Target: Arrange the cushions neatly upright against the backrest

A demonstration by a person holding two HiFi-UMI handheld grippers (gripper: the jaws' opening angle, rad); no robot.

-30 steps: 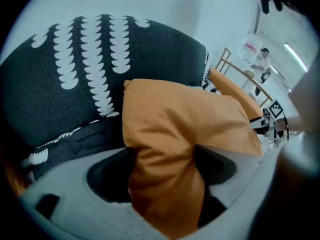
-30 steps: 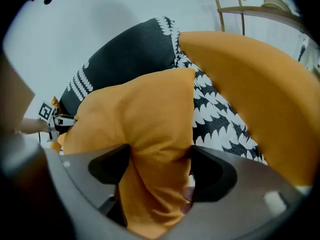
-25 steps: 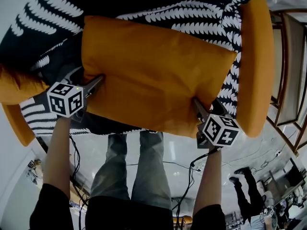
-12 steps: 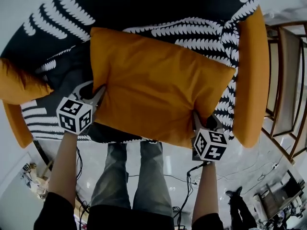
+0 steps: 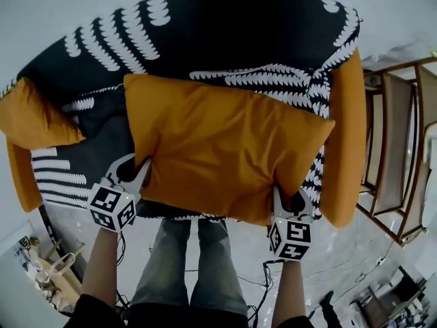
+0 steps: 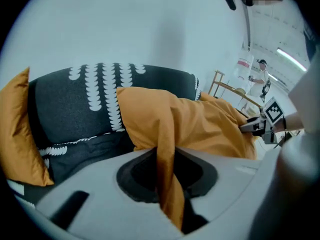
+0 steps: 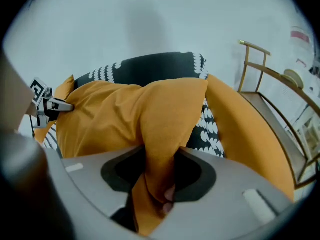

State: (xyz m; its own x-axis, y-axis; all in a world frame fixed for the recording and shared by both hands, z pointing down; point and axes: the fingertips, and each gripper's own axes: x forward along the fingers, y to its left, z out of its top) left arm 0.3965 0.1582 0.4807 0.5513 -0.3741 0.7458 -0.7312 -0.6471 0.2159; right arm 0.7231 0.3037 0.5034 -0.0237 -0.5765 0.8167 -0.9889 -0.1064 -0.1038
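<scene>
Two-gripper hold on the cushion [image 5: 225,156] over the sofa [image 5: 225,33].
The left gripper [image 5: 135,169] at 8 o'clock and the right gripper [image 5: 290,200] at 5 o'clock: fingers, just closed further, clamp its near corners.

Both forearms [image 5: 102,265] stretched forward, apart. Left gripper [image 5: 136,168] angled down, jaws just closing, pinching cushion [image 5: 225,149] edge. Right gripper [image 5: 292,200] likewise, clamped on fabric at opposite corner.

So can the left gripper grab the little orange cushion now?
Probably not yet: the left gripper has just been closing its jaws on the big orange cushion and pinches it. Nothing else blocks the little cushion.
</scene>
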